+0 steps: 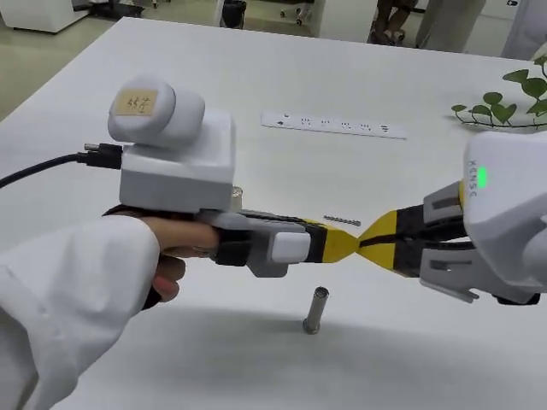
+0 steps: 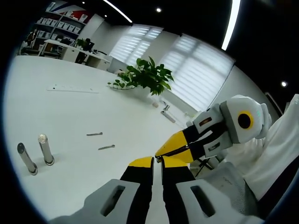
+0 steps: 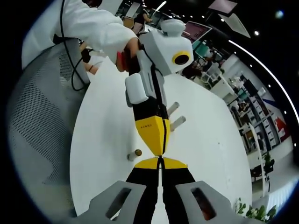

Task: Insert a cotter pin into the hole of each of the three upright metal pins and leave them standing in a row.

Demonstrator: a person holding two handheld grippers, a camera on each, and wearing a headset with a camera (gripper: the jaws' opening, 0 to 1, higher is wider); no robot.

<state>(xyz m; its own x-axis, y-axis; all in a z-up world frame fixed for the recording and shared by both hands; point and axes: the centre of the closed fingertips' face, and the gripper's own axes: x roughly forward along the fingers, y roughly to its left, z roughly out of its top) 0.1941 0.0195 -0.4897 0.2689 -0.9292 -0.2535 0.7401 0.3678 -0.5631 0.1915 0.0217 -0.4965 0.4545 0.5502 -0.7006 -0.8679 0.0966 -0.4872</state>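
Note:
My left gripper [image 1: 352, 241] reaches in from the left and my right gripper [image 1: 362, 244] from the right; their yellow tips meet above the table. Both sets of jaws look shut, and I see nothing between them. One upright metal pin [image 1: 314, 309] stands just in front of and below the tips. In the left gripper view two more upright pins [image 2: 45, 149] [image 2: 27, 158] stand side by side at the left, and two cotter pins [image 2: 94, 134] [image 2: 106, 147] lie flat on the table. In the right gripper view my left gripper [image 3: 161, 150] points at my right gripper [image 3: 160, 161].
A white power strip [image 1: 333, 124] lies at the back of the white table [image 1: 410, 342]. A potted plant [image 1: 504, 102] stands at the far right edge. A black cable [image 1: 43, 166] runs off the left gripper. A mesh chair [image 3: 42, 121] stands beside the table.

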